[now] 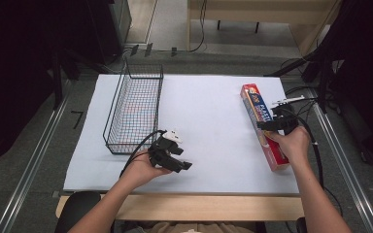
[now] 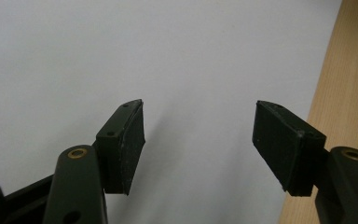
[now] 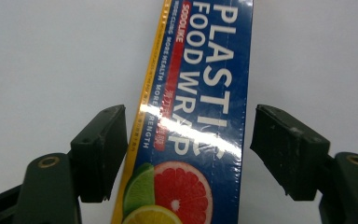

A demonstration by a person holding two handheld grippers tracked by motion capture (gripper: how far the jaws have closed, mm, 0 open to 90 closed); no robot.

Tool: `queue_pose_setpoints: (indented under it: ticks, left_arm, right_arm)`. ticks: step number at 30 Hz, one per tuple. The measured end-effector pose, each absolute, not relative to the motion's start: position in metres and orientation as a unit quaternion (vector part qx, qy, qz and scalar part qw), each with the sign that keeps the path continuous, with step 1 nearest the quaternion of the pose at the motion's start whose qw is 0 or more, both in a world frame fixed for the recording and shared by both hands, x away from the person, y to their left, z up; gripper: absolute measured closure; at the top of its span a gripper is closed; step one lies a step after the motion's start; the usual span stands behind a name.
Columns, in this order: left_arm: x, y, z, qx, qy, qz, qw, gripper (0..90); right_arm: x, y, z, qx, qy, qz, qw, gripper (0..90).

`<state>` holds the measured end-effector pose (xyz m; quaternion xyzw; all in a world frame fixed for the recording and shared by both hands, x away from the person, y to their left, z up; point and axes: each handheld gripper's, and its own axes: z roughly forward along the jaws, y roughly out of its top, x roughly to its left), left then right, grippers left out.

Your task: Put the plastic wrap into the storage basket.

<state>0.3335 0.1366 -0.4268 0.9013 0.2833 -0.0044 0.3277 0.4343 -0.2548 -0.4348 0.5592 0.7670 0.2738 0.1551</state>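
A long box of plastic food wrap point(image 1: 263, 125), blue on top with red sides and a citrus picture, lies on the white table sheet at the right. My right gripper point(image 1: 278, 121) hovers over its middle, open, one jaw on each side of the box point(image 3: 193, 116) without touching it. My left gripper point(image 1: 177, 158) is held low over the sheet near the front, just right of the wire basket point(image 1: 134, 109). It stands open with bare sheet between its pads point(image 2: 128, 142).
The black wire basket stands empty at the left of the white sheet point(image 1: 204, 111). The wooden table edge point(image 2: 340, 93) runs close along the right of the left gripper view. Cables trail off the table's right side.
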Motion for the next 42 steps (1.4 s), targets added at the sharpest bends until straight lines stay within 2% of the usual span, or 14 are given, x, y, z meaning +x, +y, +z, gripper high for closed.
queue_pose_setpoints:
  ticks: [12, 13, 20, 22, 28, 37, 42]
  left_arm:
    - [0.334, 0.136, -0.427, 0.902, 0.284, -0.007, 0.324, 34.7]
    - [0.334, 0.136, -0.427, 0.902, 0.284, -0.006, 0.325, 34.7]
    - [0.334, 0.136, -0.427, 0.902, 0.284, -0.006, 0.324, 34.7]
    - [0.333, 0.136, -0.427, 0.903, 0.283, -0.005, 0.324, 34.6]
    - [0.333, 0.135, -0.427, 0.903, 0.282, -0.004, 0.324, 34.7]
    - [0.333, 0.136, -0.425, 0.903, 0.278, 0.001, 0.328, 34.7]
    - [0.333, 0.137, -0.424, 0.901, 0.279, 0.001, 0.332, 34.7]
  right_arm:
    - [0.443, -0.252, -0.451, 0.563, 0.782, 0.236, 0.126, 27.0]
    - [0.446, -0.253, -0.452, 0.569, 0.783, 0.227, 0.111, 27.4]
    - [0.45, -0.251, -0.455, 0.571, 0.787, 0.216, 0.089, 30.0]
    - [0.453, -0.253, -0.457, 0.58, 0.784, 0.212, 0.068, 29.9]
    - [0.454, -0.25, -0.457, 0.583, 0.784, 0.203, 0.073, 32.2]
    - [0.452, -0.248, -0.452, 0.595, 0.774, 0.197, 0.091, 40.6]
    - [0.453, -0.255, -0.45, 0.605, 0.763, 0.215, 0.073, 41.5]
